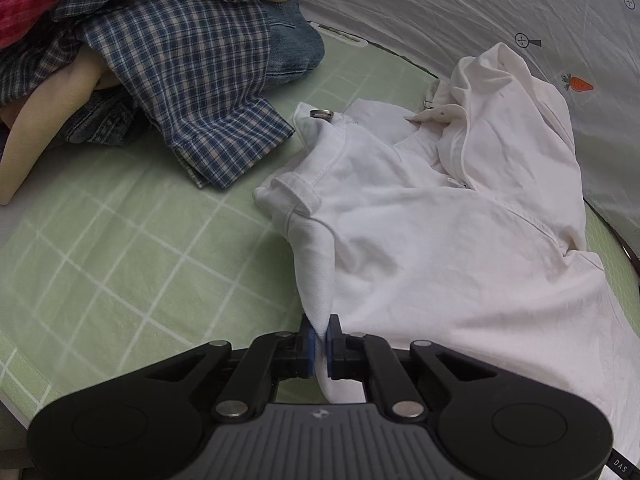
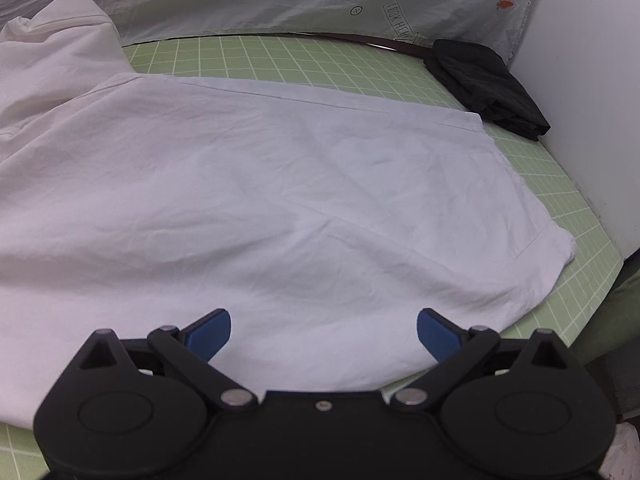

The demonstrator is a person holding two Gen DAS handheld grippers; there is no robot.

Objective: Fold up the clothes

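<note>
Dim, even light with soft shadows; sharp focus, strong fisheye bending and dark corners.

Left tool [image 1: 320, 344]: blue pads closed on a pinched fold of the white shirt [image 1: 440, 240], at the shirt's near edge. Shirt lies crumpled on the green checked bed sheet [image 1: 120, 248], collar toward the far edge, sleeve cuff with a metal button [image 1: 321, 113] turned outward. Blue plaid shirt [image 1: 188, 80] heaped with denim [image 1: 292, 44] and a red garment [image 1: 28, 4] at the far left corner. Grey printed cloth [image 1: 460, 12] along the far edge.
</note>
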